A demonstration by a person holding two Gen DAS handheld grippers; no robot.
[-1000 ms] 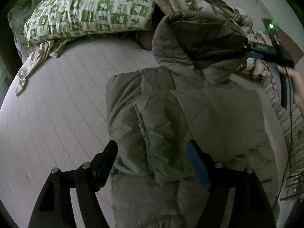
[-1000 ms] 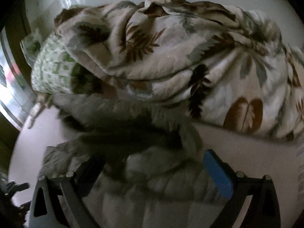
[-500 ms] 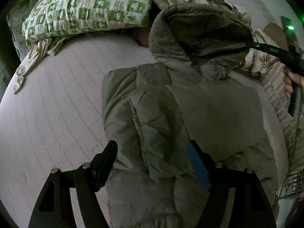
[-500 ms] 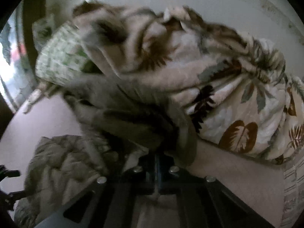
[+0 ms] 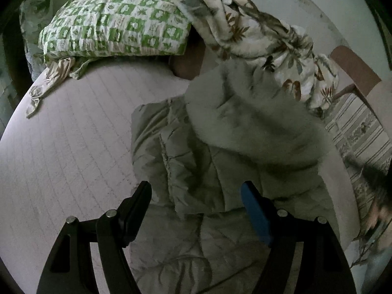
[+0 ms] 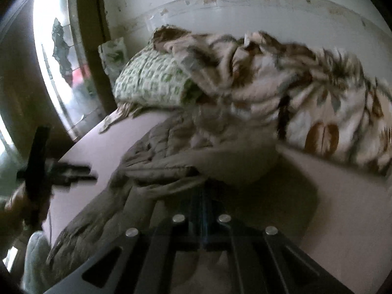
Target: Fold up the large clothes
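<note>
A grey-green padded hooded jacket (image 5: 196, 161) lies on the pale bed sheet (image 5: 73, 147), its sleeve folded across the body. The hood (image 5: 254, 122) is turned down over the upper back. My left gripper (image 5: 196, 196) is open and empty, hovering over the jacket's lower half. My right gripper (image 6: 202, 191) is shut on the hood (image 6: 235, 164) and holds it over the jacket body (image 6: 152, 152). In the right wrist view the left gripper (image 6: 71, 171) shows blurred at the left.
A green-and-white checked pillow (image 5: 117, 27) lies at the head of the bed. A leaf-print duvet (image 5: 264, 39) is bunched against the wall, close behind the hood. A striped cloth (image 5: 357, 132) hangs at the right bed edge. A window (image 6: 58, 56) is at the left.
My right gripper closed on the hood and pulled it down over the jacket's back, toward the near side. My left gripper stayed open above the lower half.
</note>
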